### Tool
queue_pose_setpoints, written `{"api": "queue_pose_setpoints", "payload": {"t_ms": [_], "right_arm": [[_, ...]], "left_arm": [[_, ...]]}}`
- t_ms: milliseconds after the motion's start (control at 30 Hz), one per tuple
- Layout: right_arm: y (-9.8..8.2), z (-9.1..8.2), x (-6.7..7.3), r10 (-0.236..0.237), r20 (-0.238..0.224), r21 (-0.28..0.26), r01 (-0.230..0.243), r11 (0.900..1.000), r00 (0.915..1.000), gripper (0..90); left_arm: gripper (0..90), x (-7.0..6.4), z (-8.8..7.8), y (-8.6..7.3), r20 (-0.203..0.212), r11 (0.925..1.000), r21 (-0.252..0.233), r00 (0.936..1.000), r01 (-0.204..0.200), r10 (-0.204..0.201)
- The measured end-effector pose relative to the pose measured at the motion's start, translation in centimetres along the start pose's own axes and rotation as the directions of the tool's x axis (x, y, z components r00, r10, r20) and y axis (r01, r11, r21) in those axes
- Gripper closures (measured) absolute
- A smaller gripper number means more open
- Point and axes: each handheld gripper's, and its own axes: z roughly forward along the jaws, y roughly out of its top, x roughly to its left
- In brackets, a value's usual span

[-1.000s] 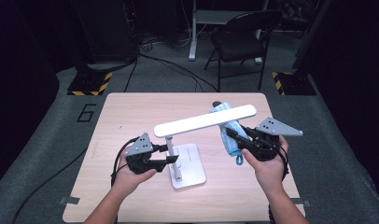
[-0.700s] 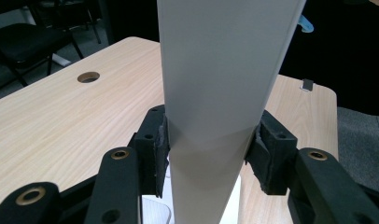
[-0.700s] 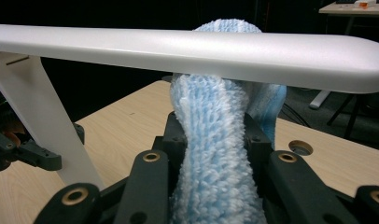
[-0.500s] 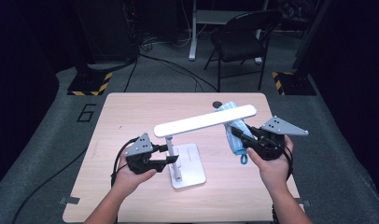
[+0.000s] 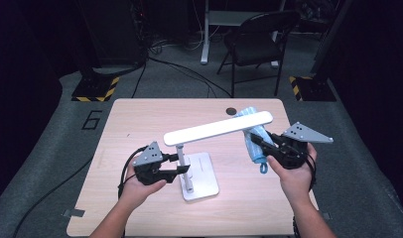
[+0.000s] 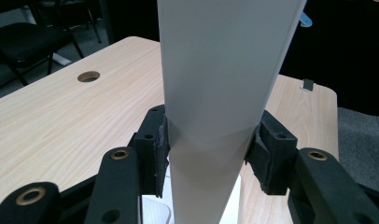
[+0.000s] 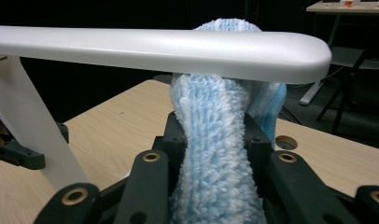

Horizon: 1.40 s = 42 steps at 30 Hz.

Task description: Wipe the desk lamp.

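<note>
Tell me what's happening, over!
Left gripper clamped on lamp post. Right gripper squeezing blue cloth under lamp head. Nothing blocking.

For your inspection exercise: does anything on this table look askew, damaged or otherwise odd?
Nothing looks damaged or spilled. The lamp stands upright on its base, its stem clamped by the left gripper. The right gripper holds a blue cloth up against the underside of the lamp head, which slopes, seemingly by design.
</note>
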Motion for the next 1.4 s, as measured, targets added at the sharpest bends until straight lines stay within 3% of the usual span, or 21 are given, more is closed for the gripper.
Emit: {"api": "queue_pose_setpoints", "payload": {"t_ms": [367,567,900,1400], "right_arm": [[-0.1,-0.5,-1.0,0.008,0.024,-0.004,-0.008,1.0,0.9997,69.3],[-0.1,-0.5,-0.9,0.011,0.018,0.0,-0.011,1.0,0.9998,69.3],[0.3,0.8,1.8,-0.035,-0.036,0.015,0.035,0.999,0.9988,69.2],[0.6,2.6,4.8,-0.063,-0.119,0.018,0.066,0.998,0.9908,69.2]], "left_arm": [[52.9,0.0,0.0,0.0,0.002,1.0,0.005,1.0,-0.001,0.001],[52.9,0.0,0.0,0.0,-0.001,1.0,0.0,1.0,0.001,-0.001],[52.9,0.0,0.0,0.0,-0.004,1.0,0.002,1.0,-0.003,0.003],[52.8,0.1,0.3,0.2,-0.009,0.9999,0.01,1.0,-0.001,0.002]]}}
